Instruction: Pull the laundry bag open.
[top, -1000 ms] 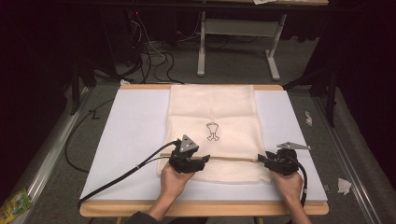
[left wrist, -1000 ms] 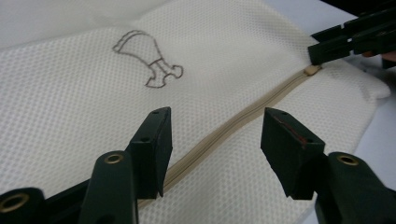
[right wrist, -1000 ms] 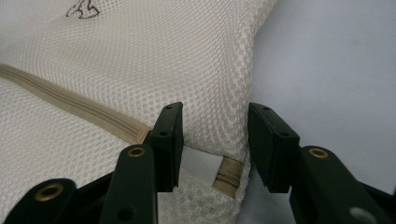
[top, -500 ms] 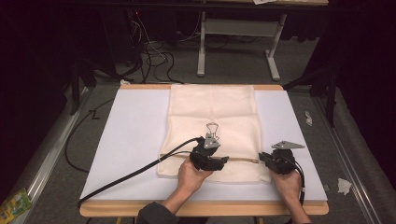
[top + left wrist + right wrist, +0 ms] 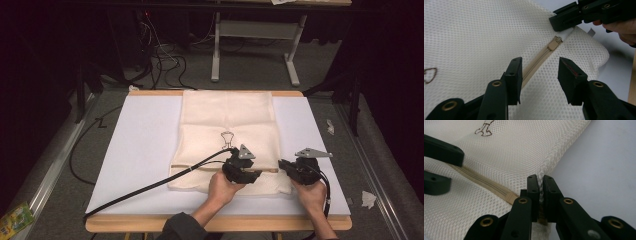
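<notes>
Cream mesh laundry bag (image 5: 227, 135) with a tan zipper (image 5: 541, 56) lies flat on the white-topped surface (image 5: 145, 145), its zippered end near the person's edge. Right tongs (image 5: 540, 192) are pinched together on the bag's side seam at the zipper's end, anchoring the fabric just past the small tan slider (image 5: 554, 45). Left tongs (image 5: 539, 75) have just been narrowing, yet they stand apart, straddling the zipper line with nothing but mesh beneath them and no pad pressing yet. In the high view the left tongs (image 5: 245, 172) sit close beside the right tongs (image 5: 287, 167), both over the bag's near right corner. So the step in hand looks like the reach for the slider: one side braced, the other lining up. Next move, as I judge it, calls for the left tongs to travel up the zipper to that slider, nip its pull tab squarely, then draw along the track while the right keeps the seam taut.
</notes>
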A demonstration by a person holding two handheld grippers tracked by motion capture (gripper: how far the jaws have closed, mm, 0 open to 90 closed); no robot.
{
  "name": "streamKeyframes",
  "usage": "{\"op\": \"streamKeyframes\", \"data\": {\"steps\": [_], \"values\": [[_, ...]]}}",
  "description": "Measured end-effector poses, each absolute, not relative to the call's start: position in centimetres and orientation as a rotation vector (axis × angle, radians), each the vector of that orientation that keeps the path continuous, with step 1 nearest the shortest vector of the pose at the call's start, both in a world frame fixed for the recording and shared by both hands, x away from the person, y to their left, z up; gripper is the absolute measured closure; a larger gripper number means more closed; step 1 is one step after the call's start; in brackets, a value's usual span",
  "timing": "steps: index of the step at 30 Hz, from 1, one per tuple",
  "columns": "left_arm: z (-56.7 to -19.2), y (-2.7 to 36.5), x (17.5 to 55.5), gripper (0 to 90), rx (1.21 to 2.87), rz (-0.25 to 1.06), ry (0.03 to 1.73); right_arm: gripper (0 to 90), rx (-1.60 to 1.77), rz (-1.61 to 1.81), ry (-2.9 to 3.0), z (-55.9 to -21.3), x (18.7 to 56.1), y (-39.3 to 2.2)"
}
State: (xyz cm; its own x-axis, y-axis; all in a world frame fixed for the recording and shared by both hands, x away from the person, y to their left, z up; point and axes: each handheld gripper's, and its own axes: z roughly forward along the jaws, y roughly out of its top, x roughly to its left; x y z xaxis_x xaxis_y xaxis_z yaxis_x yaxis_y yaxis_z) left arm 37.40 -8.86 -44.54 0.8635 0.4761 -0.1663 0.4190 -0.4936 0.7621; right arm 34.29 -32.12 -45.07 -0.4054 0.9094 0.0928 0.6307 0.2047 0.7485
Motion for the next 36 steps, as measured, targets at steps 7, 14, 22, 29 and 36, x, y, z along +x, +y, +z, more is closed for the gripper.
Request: {"op": "streamKeyframes", "data": {"steps": [7, 14, 22, 29, 36], "values": [[-44.8, -10.3, 37.5, 59.2, 2.123, 0.040, 0.637, 86.1, 1.418, 1.068, 2.109, -44.4, 34.0, -32.2], [-45.8, -10.7, 38.0, 62.5, 2.113, -0.005, 0.661, 86.2, 1.403, 1.074, 2.113, -44.1, 33.9, -32.1], [-46.0, -12.2, 37.4, 62.6, 2.126, 0.020, 0.624, 86.3, 1.390, 1.082, 2.115, -43.8, 33.9, -31.8], [-46.6, -12.4, 37.9, 64.6, 2.116, -0.005, 0.660, 86.4, 1.362, 1.086, 2.123, -43.4, 33.9, -31.3], [-46.9, -12.5, 38.3, 70.1, 2.073, -0.070, 0.681, 86.4, 1.362, 1.087, 2.122, -43.5, 34.0, -31.2]]}}
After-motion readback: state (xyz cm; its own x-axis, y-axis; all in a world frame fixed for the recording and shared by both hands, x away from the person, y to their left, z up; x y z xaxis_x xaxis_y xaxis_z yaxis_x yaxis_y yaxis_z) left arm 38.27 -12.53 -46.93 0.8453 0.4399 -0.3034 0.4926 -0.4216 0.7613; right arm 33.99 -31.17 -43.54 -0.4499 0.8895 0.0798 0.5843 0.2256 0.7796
